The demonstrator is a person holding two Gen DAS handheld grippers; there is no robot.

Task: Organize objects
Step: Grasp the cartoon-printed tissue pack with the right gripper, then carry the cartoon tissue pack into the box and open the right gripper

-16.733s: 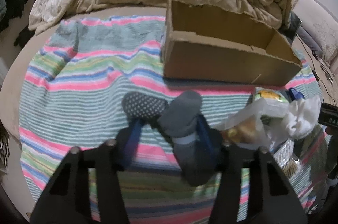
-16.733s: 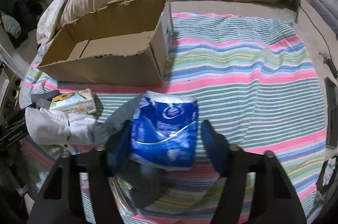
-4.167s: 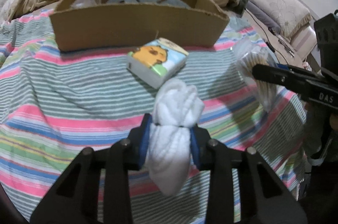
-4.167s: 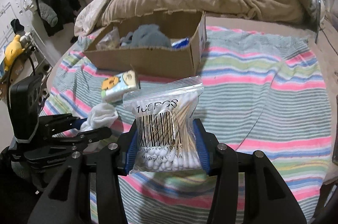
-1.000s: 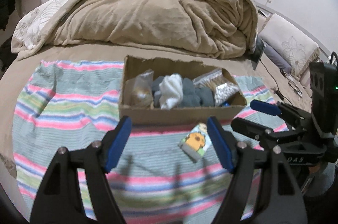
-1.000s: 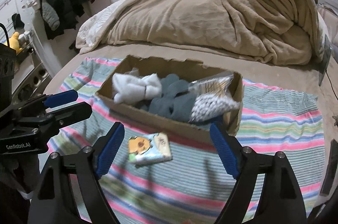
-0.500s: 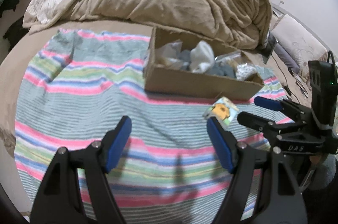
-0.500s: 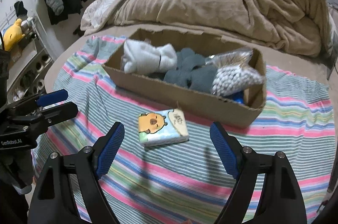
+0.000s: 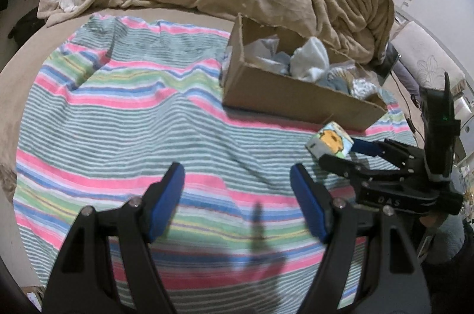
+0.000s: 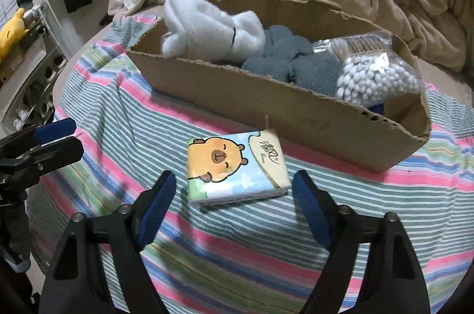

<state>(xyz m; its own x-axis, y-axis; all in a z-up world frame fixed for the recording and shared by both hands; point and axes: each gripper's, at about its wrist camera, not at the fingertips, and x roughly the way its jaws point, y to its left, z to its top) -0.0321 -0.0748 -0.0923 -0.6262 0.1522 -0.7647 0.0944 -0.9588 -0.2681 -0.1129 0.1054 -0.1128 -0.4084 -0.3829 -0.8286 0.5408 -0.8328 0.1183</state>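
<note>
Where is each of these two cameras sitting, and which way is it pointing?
Left wrist view: rides on the left tongs, looking forward over the striped blanket toward the cardboard box; its own open blue-padded fingers show, with the right tongs at the right edge.
Right wrist view: rides on the right tongs, looking down at the tissue pack before the box; the left tongs show at the left edge.
Shared: box, tissue pack, blanket.
</note>
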